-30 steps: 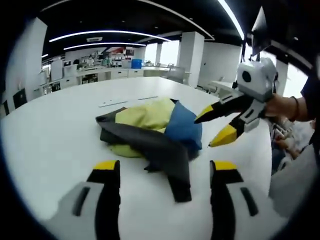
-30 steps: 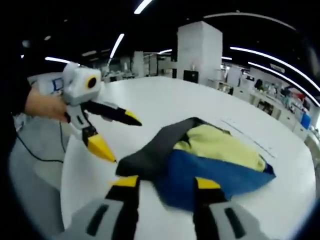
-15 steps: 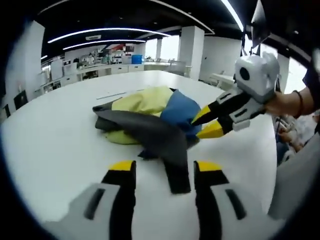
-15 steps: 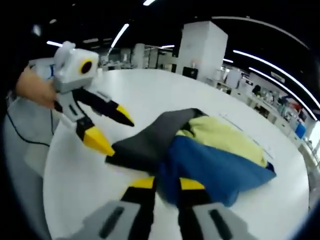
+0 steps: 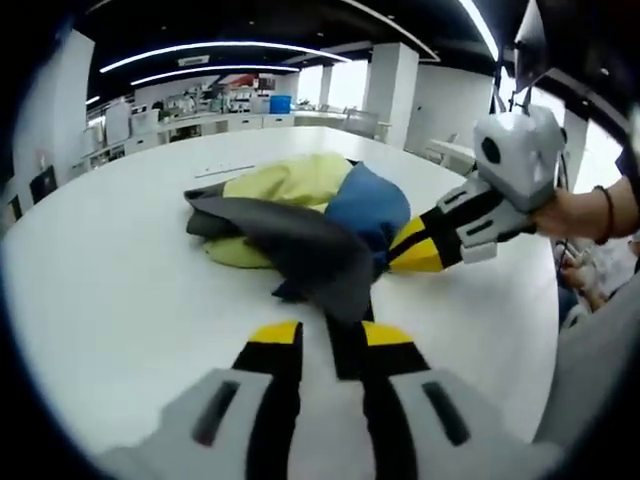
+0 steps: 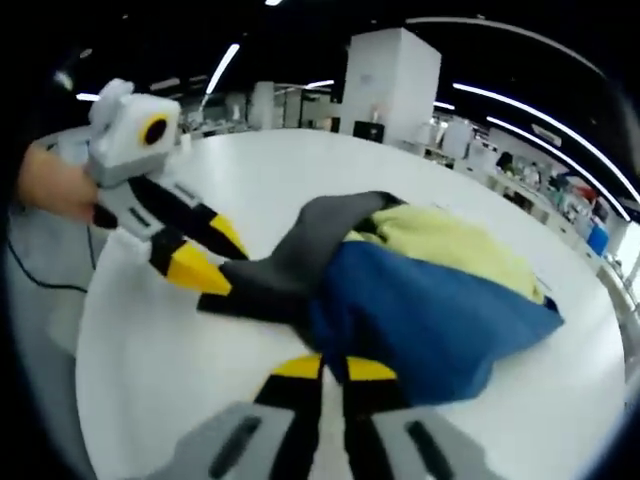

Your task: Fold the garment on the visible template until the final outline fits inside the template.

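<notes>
I hold my left gripper point(image 5: 327, 340) low, fingers pinching the garment point(image 5: 300, 215)'s grey strip; my right gripper point(image 6: 333, 368) pinches its blue fold. The garment lies crumpled mid-table point(image 5: 110, 280).

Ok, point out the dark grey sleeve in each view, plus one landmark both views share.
Left gripper view: the dark grey sleeve runs from picture centre down between this gripper's jaws.
Right gripper view: the sleeve lies left of centre, by the left gripper.
Shared landmark: the blue panel beside it.
</notes>
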### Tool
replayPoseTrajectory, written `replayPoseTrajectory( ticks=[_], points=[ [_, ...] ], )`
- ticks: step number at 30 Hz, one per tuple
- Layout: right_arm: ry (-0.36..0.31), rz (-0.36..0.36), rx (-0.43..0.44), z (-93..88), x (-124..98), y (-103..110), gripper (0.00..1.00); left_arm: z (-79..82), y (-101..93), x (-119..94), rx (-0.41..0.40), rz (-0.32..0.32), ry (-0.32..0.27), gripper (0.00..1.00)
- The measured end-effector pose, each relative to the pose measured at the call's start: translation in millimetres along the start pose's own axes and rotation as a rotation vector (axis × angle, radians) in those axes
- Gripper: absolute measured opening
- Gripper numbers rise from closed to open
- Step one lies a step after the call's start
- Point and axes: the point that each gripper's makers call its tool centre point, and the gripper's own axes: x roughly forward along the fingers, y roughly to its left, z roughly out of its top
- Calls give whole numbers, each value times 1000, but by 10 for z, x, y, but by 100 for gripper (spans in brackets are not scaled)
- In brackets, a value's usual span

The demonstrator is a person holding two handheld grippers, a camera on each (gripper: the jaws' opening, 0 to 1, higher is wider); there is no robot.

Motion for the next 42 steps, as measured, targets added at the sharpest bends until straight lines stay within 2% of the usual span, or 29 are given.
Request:
replayPoseTrajectory(
  ticks=[6, 12, 16, 19, 21, 23, 24, 25, 26, 27, 30, 32, 35, 42],
  points=[
    [9, -10, -16, 11, -8, -33, 0, -45, -24, 32, 1, -7, 20, 5],
    [0, -7, 12, 4, -18, -29, 0, -58, -43, 58, 6, -19, 30, 1],
    [0, 2, -2, 3, -42, -18, 0, -40, -51, 39, 10, -24, 32, 0],
    [-7, 18, 20, 32, -113, -18, 0, 13, -21, -22, 2, -16, 17, 0],
    [-35, 21, 34, 96, -188, -39, 0, 97, -9, -82, 1, -7, -2, 0],
    [-56, 21, 46, 166, -289, -63, 0, 205, 22, -155, -28, -2, -36, 0],
    [-66, 20, 58, 191, -326, -78, 0, 304, -10, -189, -68, -2, -56, 0],
    [-88, 41, 85, 236, -372, -68, 0, 326, -5, -211, -87, -2, -61, 0],
    [-92, 51, 94, 243, -383, -59, 0, 327, 16, -236, -86, -4, -60, 0],
    [-98, 60, 141, 251, -418, -76, 0, 335, 44, -268, -91, 5, -58, 0],
    [-101, 40, 139, 257, -519, -179, 0, 347, 115, -338, -98, 28, -53, 0],
    [-129, 21, 171, 313, -617, -263, 0, 359, 205, -413, -89, 61, -50, 0],
    [-192, -3, 269, 391, -796, -413, 0, 362, 380, -542, -104, 99, -62, 0],
    [-222, -92, 341, 312, -1135, -763, 0, 333, 698, -728, -100, 186, -41, 0]
  ],
)
